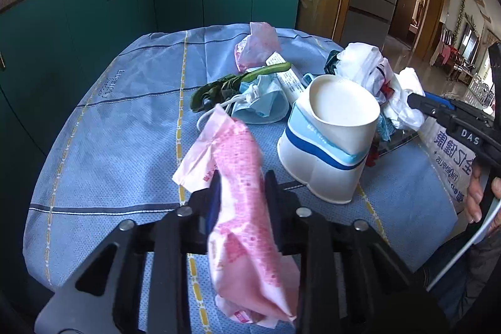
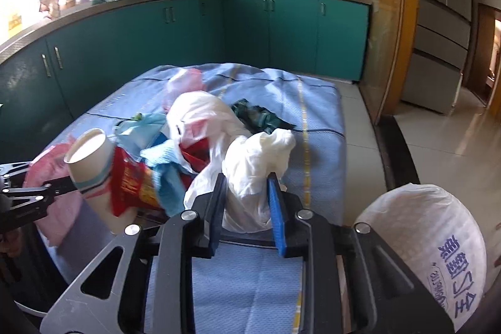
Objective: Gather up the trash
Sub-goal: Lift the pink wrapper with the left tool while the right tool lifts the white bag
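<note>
Rightward, left claw (image 1: 241,183) pinches pink wrapper (image 1: 247,208)

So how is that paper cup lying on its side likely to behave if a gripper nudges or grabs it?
The paper cup lies on its side on the tablecloth, so a nudge would probably roll it in a curve, given its taper. It looks empty and thin-walled, so likely very light. A firm squeeze would probably crush it.
</note>
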Motion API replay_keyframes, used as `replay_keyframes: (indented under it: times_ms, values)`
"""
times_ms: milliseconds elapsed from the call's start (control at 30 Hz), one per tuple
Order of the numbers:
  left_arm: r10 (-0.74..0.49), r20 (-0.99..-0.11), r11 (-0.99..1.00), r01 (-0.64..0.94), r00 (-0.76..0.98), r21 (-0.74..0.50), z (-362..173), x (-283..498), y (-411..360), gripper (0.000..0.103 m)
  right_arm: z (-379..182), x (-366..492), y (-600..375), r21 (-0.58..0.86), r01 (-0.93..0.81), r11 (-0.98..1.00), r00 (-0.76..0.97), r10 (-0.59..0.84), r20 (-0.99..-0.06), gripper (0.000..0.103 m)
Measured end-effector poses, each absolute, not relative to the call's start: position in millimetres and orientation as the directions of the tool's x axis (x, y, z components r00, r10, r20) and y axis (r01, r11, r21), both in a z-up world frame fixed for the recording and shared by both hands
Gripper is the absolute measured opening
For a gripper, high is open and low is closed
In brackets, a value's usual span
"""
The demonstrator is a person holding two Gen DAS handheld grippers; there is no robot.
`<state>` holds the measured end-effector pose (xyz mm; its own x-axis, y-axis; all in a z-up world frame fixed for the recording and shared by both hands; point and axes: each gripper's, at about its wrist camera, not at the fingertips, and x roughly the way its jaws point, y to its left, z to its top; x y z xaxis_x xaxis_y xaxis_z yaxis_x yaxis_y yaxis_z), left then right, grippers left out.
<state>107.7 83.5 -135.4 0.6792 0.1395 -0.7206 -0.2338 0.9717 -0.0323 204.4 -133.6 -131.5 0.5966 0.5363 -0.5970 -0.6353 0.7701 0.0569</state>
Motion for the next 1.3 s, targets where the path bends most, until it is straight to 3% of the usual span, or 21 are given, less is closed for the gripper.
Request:
replay_keyframes:
  times_ms: [267,400,533,567,633,800,967,1000,1067,1300]
  values:
    - [0.156,-0.673,0.964,-0.260,0.723,-0.056,-122.3,99.2,90.3,0.022,-114.5,177.6,-124.3,0.080,-0.719,0.690,0.586,0.664,-0.464,0.024]
    - [0.157,-0.660,0.966,-0.255,0.734,-0.053,-118.7,98.7,88.1,0.022,-127.1,181.4,-98.8,0.041,-0.725,0.688,0.564,0.626,-0.539,0.026]
    - [0.146,-0.669,0.967,-0.247,0.729,-0.057,-122.5,98.9,86.5,0.025,-131.4,178.6,-92.4,0.010,-0.728,0.686,0.565,0.607,-0.559,0.062]
    - [0.146,-0.671,0.967,-0.248,0.727,-0.058,-123.4,98.9,86.9,0.026,-128.7,177.3,-95.1,0.014,-0.728,0.686,0.569,0.614,-0.547,0.068]
    - [0.152,-0.673,0.966,-0.254,0.724,-0.054,-124.4,99.2,88.3,0.035,-123.2,176.8,-103.8,0.033,-0.724,0.689,0.575,0.629,-0.523,0.070]
    - [0.158,-0.676,0.964,-0.261,0.719,-0.052,-126.2,98.9,91.7,0.043,-120.3,190.1,-120.1,0.056,-0.676,0.735,0.609,0.600,-0.519,0.070]
    - [0.158,-0.682,0.962,-0.266,0.714,-0.056,-128.4,100.2,94.6,0.043,-125.8,205.0,-136.4,0.121,-0.625,0.771,0.605,0.577,-0.548,0.070]
    - [0.159,-0.682,0.962,-0.266,0.714,-0.055,-128.3,100.1,94.1,0.043,-128.9,208.6,-137.8,0.129,-0.615,0.778,0.599,0.567,-0.565,0.069]
    - [0.162,-0.681,0.962,-0.267,0.715,-0.052,-128.0,99.6,93.9,0.043,-135.5,212.2,-137.7,0.124,-0.602,0.788,0.587,0.543,-0.601,0.055]
    - [0.166,-0.691,0.961,-0.274,0.704,-0.048,-131.7,99.2,96.5,0.049,-140.4,201.1,-137.5,0.125,-0.643,0.756,0.544,0.565,-0.621,0.053]
